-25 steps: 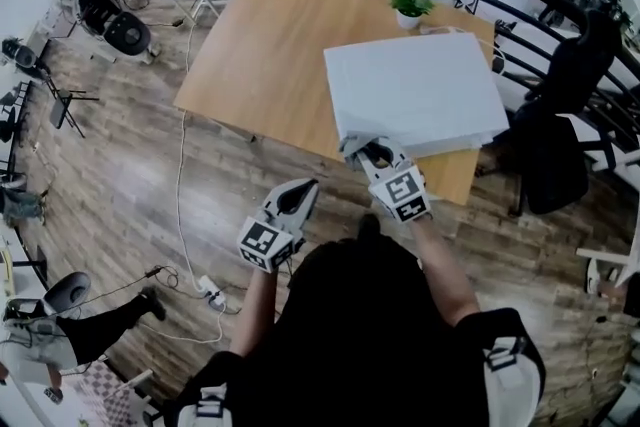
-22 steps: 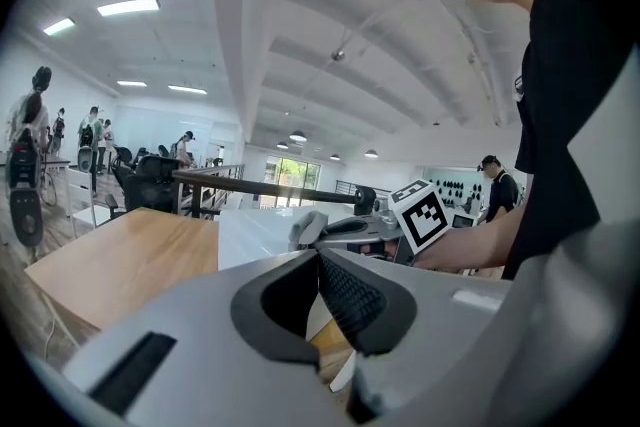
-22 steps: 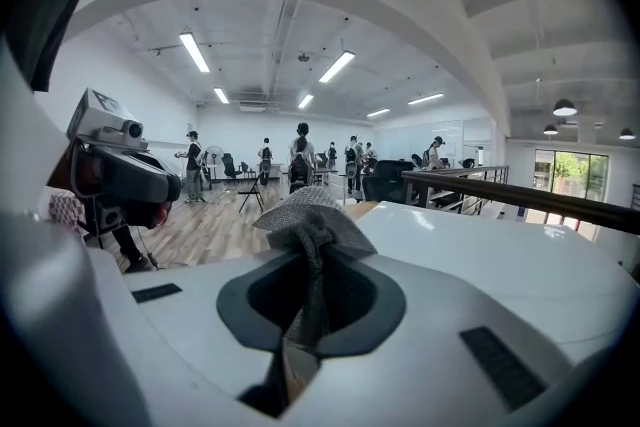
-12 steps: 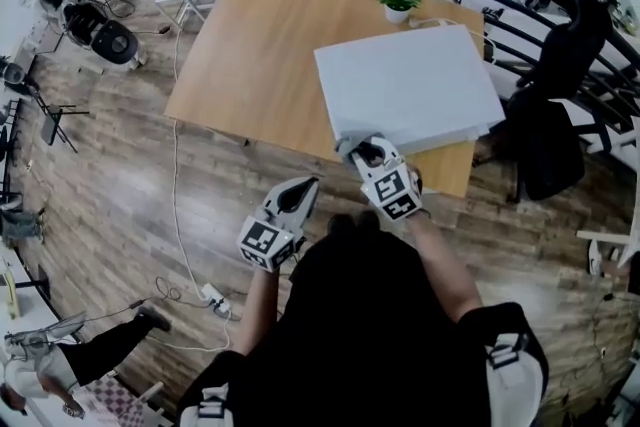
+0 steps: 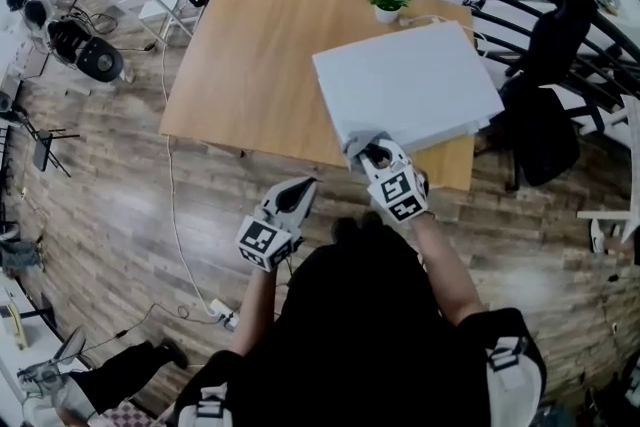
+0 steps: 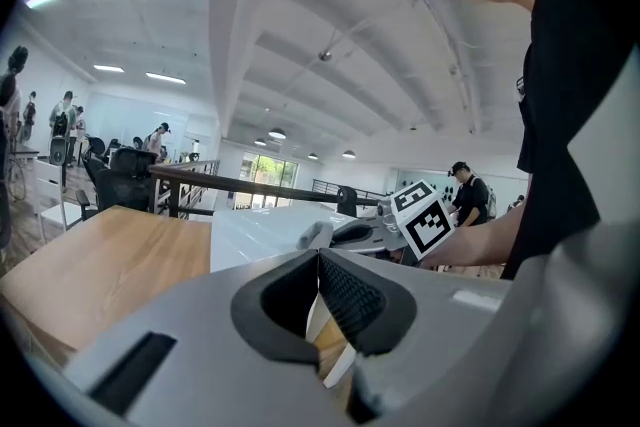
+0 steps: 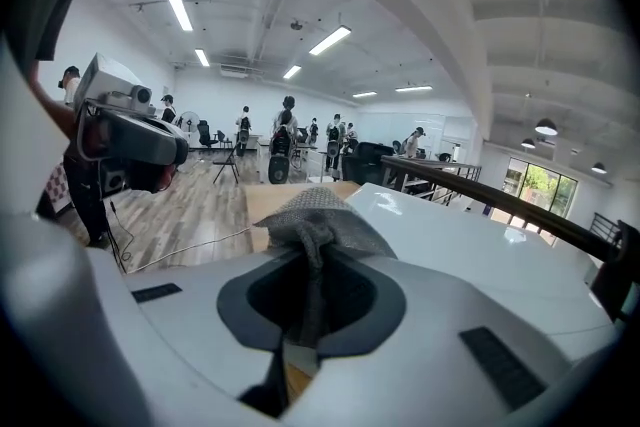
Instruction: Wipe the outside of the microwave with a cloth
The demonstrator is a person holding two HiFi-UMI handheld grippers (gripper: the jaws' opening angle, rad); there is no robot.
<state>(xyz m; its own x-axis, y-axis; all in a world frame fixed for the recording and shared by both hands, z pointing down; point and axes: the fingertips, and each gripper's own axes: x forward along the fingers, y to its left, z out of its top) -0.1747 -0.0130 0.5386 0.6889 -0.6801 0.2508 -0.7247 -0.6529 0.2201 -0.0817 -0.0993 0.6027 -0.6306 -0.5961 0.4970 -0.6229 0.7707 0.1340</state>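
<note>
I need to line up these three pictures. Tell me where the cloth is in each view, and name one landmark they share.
Head view: cloth at the near corner of the microwave, at the tip of the right claw.
Left gripper view: small grey bunch at centre, at the edge of the microwave.
Right gripper view: centre, pinched in the right claw.
Shared landmark: the white top of the microwave.

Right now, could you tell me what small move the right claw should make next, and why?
Probably slide the cloth forward across the top of the microwave. The right claw is shut on the cloth at its near corner, with bare white surface ahead; the left claw is shut and empty.
</note>
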